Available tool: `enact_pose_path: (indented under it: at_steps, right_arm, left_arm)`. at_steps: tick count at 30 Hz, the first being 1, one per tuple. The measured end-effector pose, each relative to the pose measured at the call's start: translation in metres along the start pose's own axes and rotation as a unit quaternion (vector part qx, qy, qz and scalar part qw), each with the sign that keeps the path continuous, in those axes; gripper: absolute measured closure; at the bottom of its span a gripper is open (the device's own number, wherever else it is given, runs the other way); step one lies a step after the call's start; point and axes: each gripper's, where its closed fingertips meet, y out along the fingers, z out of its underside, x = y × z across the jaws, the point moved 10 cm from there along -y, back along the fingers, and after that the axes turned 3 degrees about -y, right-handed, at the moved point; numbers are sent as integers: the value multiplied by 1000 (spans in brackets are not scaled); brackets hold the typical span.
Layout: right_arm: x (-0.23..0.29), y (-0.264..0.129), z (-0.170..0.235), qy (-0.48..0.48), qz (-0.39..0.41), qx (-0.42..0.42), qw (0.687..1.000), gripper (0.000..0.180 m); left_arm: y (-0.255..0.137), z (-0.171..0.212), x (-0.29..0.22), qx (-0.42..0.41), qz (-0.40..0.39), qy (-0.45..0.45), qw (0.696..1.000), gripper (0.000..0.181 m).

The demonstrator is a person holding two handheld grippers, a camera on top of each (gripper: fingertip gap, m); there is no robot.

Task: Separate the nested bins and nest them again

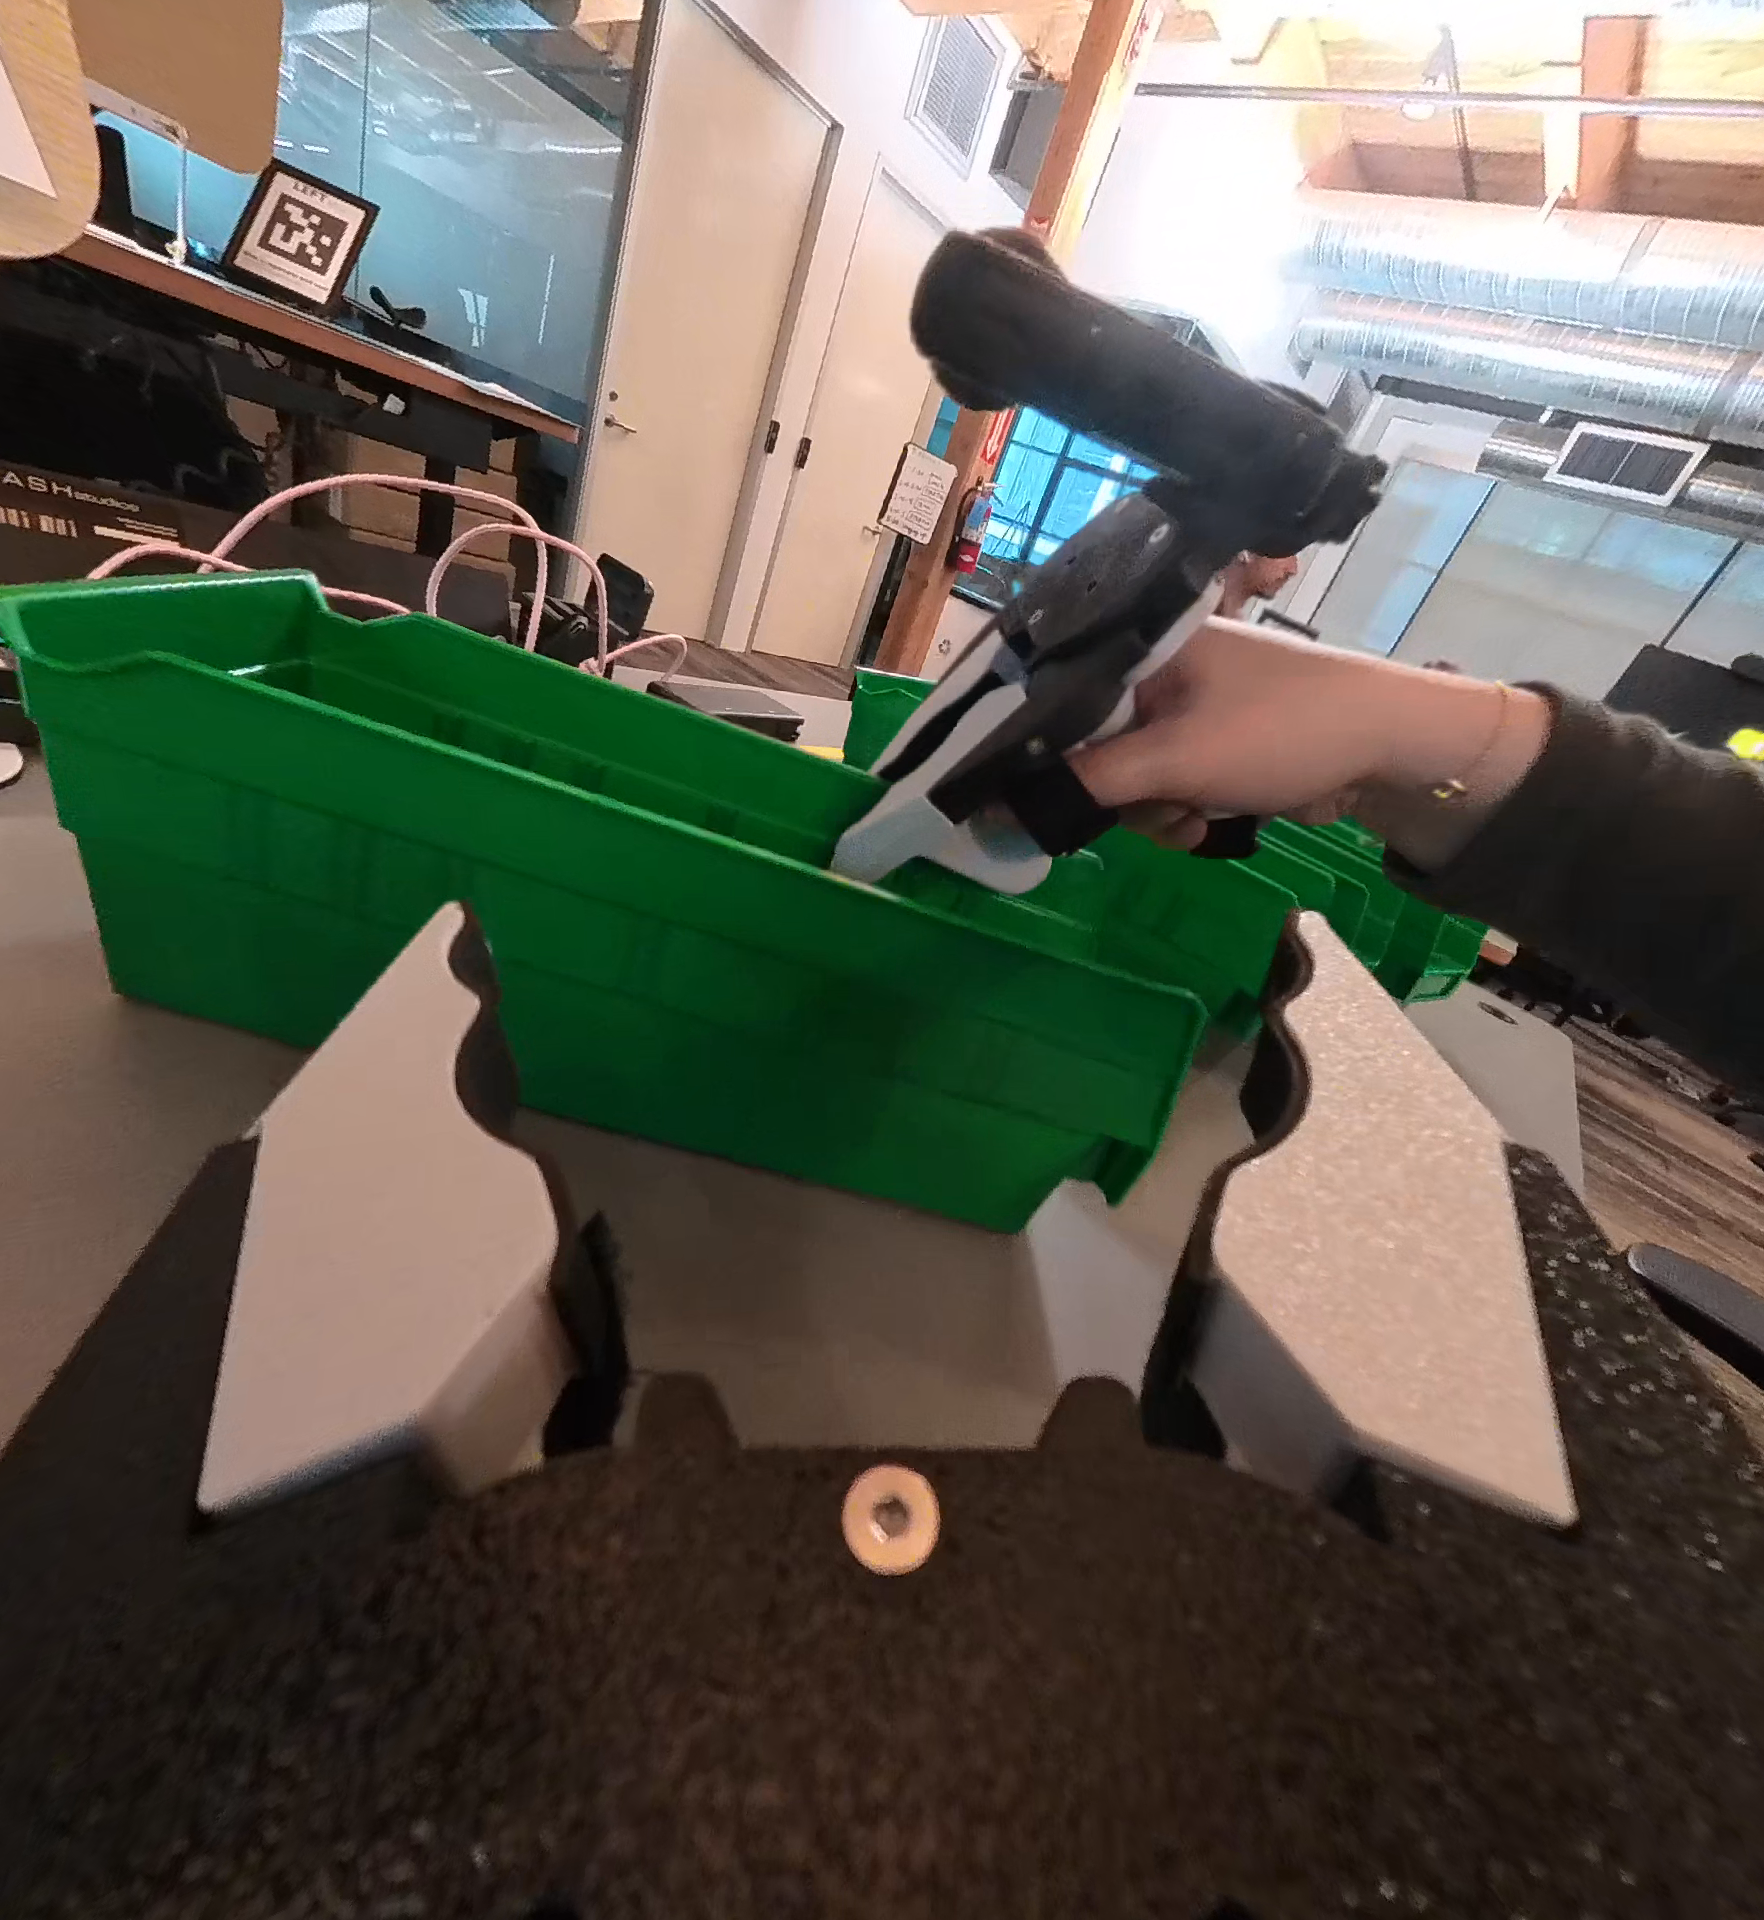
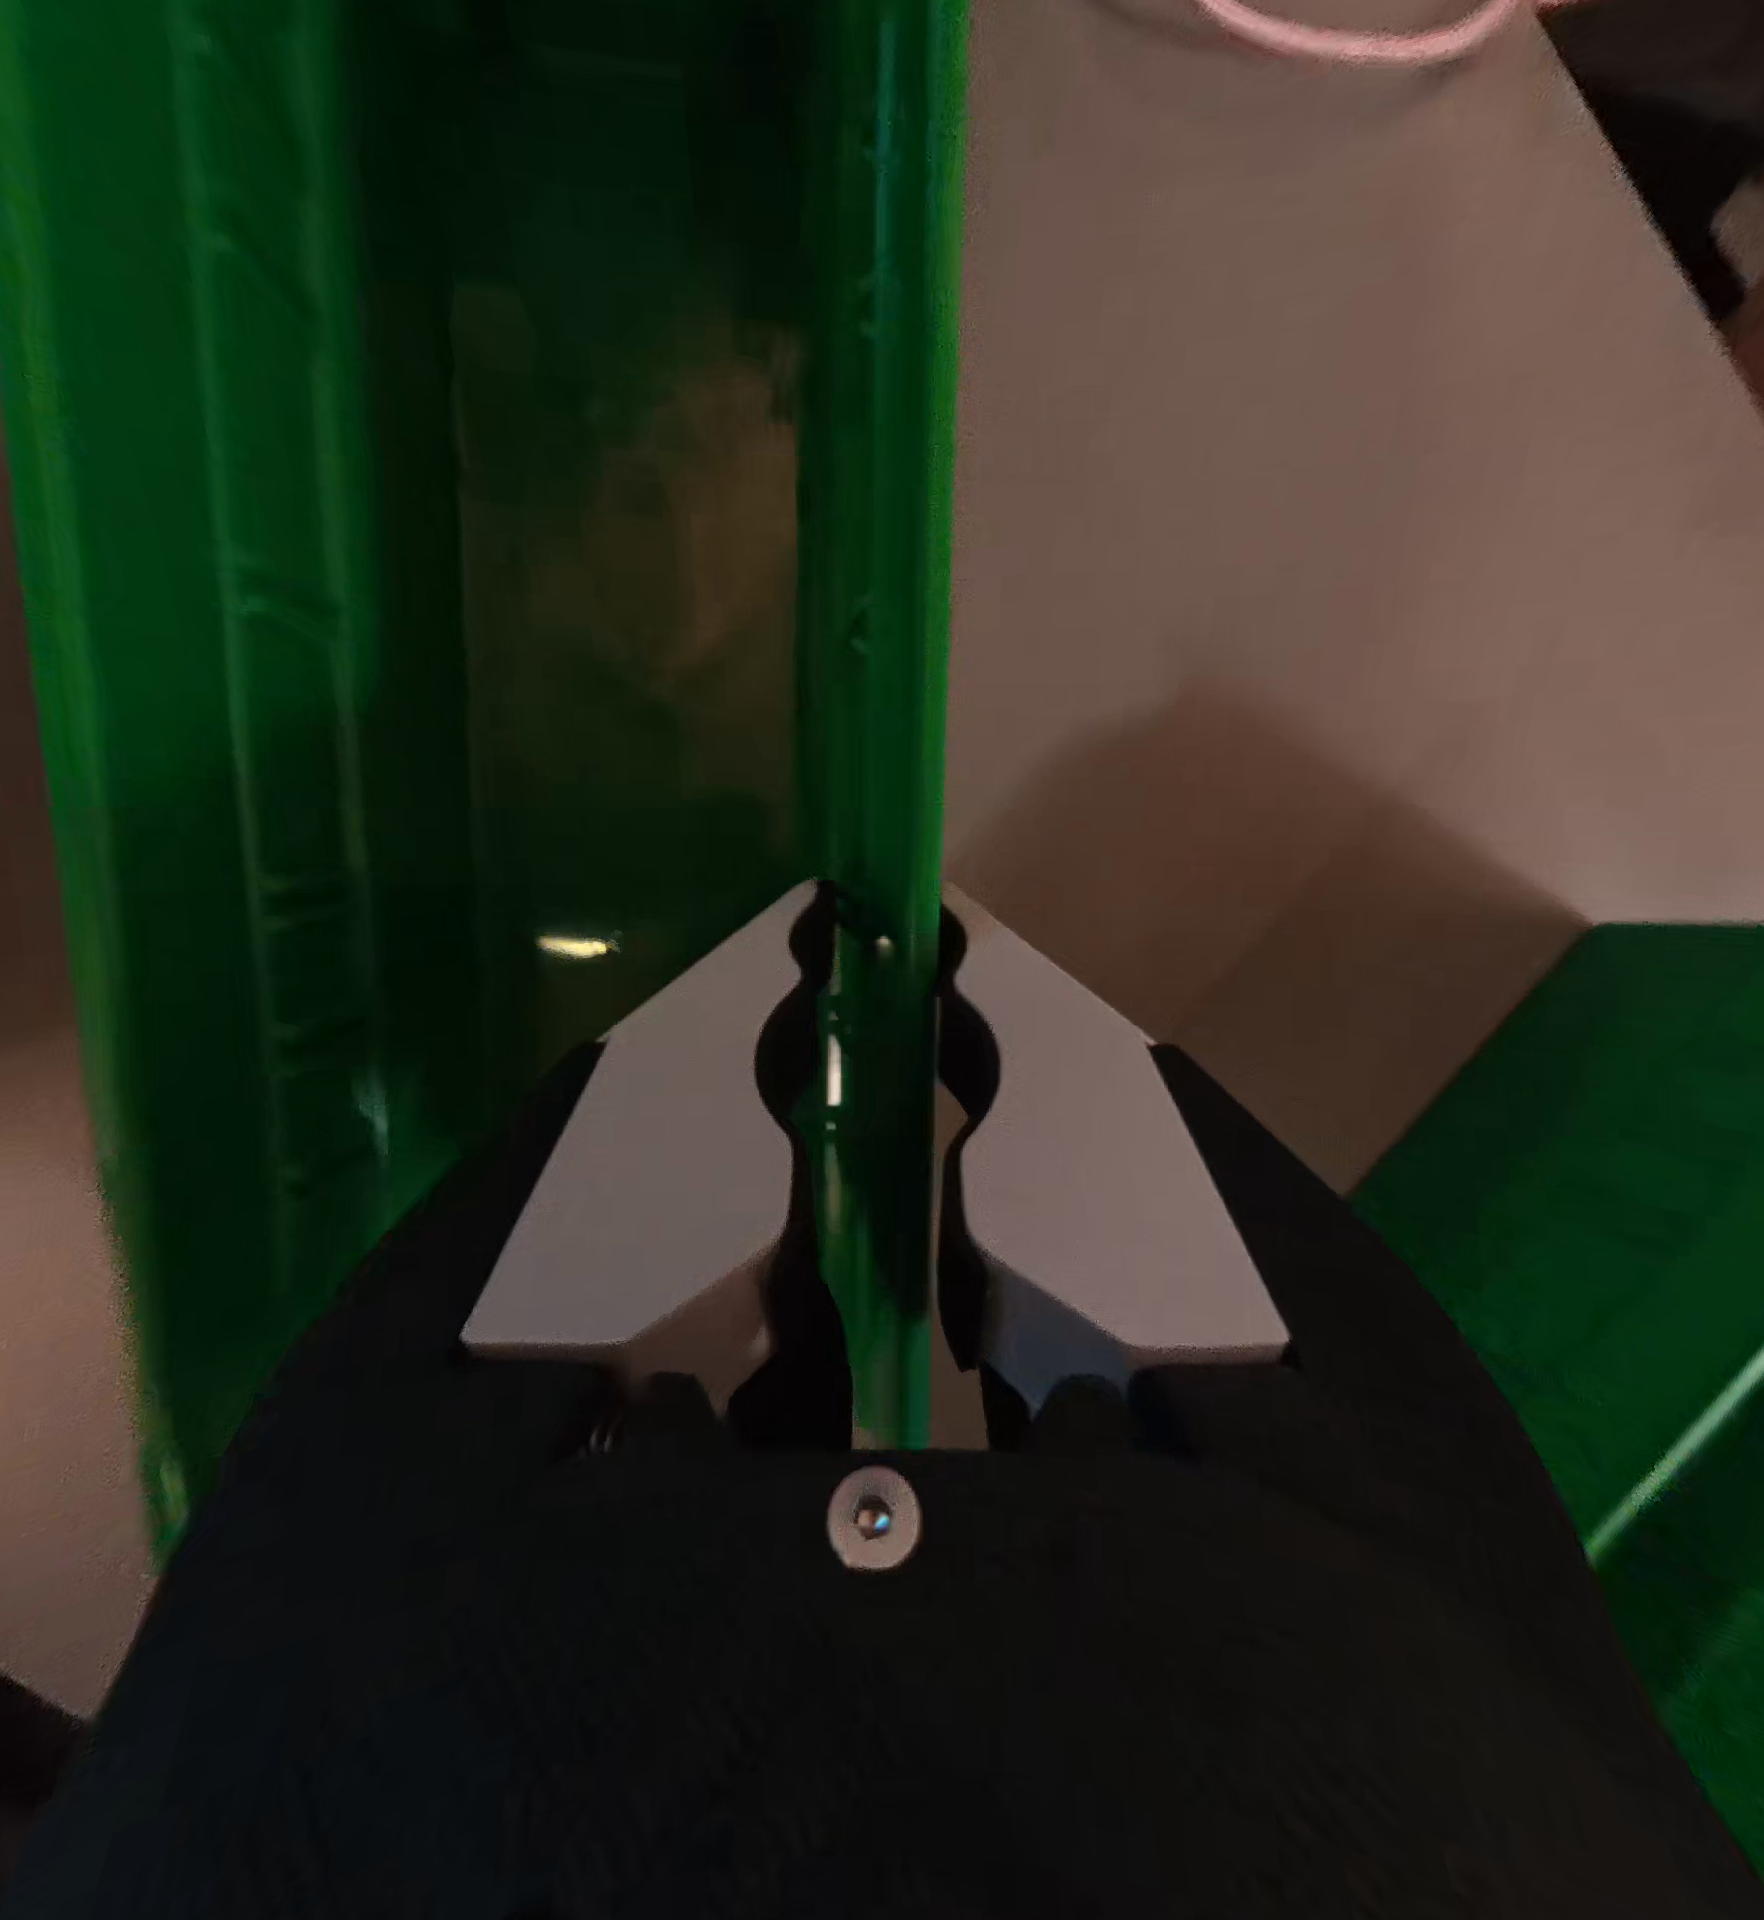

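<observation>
Nested green bins (image 1: 566,883) stand on the grey desk (image 1: 47,1039), stacked one inside another, long side toward the left wrist camera. The left gripper (image 1: 883,1023) sits low in front of the stack, its grey fingers (image 1: 390,1195) spread wide and holding nothing; the stack's near wall lies between and beyond them, apart from both.

The right gripper (image 1: 919,857), held in a person's hand (image 1: 1262,727), reaches down onto the stack's near rim toward its right end. In the right wrist view its fingers (image 2: 649,1174) are clamped on the thin green bin wall (image 2: 883,623), one finger inside, one outside.

More green bins (image 1: 1377,914) stand behind the hand. A pink cable (image 1: 504,561) loops behind the stack.
</observation>
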Motion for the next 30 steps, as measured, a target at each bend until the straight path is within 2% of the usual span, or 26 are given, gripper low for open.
enact_pose_path:
  at_steps: [6,11,13,16,19,22,26,28,30]
  right_arm:
    - [-25,-6,25,121,18,-7,992,167]
    - [-33,-13,53,173,64,-33,982,170]
    - [-32,-15,59,164,73,-40,983,161]
    - [-30,-19,63,133,88,-51,986,123]
    - [-24,-39,68,112,66,-94,987,97]
    - [-24,-78,80,65,68,-180,979,89]
    - [-56,-141,107,26,134,-316,939,89]
    - [-82,-174,126,54,180,-389,902,89]
    - [-107,-204,148,84,209,-451,864,89]
  left_arm:
    - [3,2,-1,8,5,-3,1000,40]
    - [7,5,-3,17,10,-4,1000,40]
    - [8,5,-3,20,11,-3,1000,40]
    - [10,7,-4,25,12,-3,1000,40]
    - [9,7,-4,25,6,-1,1000,38]
    - [7,1,-6,22,-12,10,1000,36]
    - [7,-9,-17,-15,-45,46,998,39]
    - [3,-16,-27,-80,-99,104,986,57]
    - [-2,-22,-37,-145,-181,153,961,68]
